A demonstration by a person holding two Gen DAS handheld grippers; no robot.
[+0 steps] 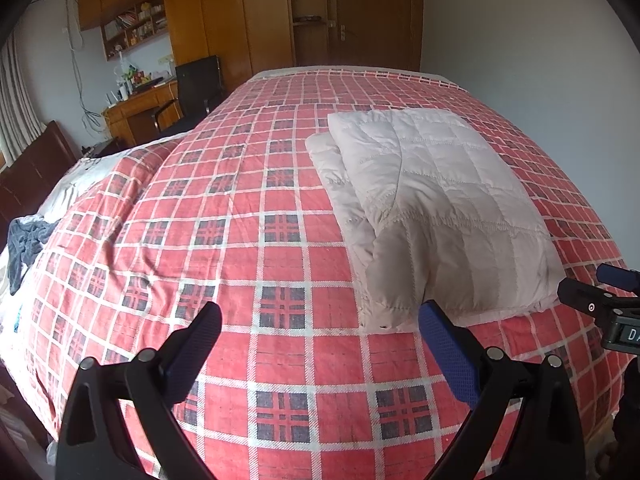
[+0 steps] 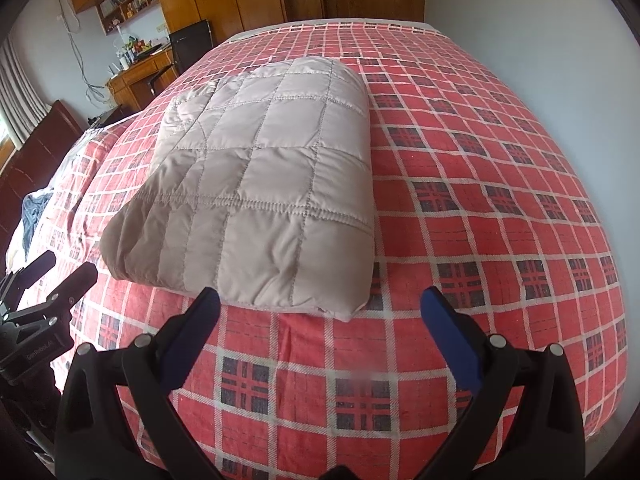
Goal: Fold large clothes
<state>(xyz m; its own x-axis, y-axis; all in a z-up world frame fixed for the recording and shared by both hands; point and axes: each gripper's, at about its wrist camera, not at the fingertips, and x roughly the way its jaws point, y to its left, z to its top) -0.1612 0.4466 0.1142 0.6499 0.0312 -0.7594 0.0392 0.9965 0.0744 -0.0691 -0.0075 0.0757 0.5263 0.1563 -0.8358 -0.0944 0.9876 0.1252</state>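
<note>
A pale beige quilted garment (image 1: 436, 204) (image 2: 264, 184) lies folded into a thick rectangle on the red plaid bed cover (image 1: 248, 208) (image 2: 480, 200). My left gripper (image 1: 320, 316) hovers open just short of the garment's near left corner, holding nothing. My right gripper (image 2: 320, 300) is open too, a little back from the garment's near edge, with nothing between its fingers. Each gripper shows in the other's view: the right one (image 1: 600, 300) at the right edge, the left one (image 2: 52, 276) at the left edge.
A dark blue cloth (image 1: 24, 240) and white bedding (image 1: 76, 184) lie at the bed's left side by a dark headboard (image 1: 36, 160). A wooden desk (image 1: 140, 108), black chair (image 1: 192, 92) and wardrobes (image 1: 248, 12) stand beyond. A wall runs along the bed's right side.
</note>
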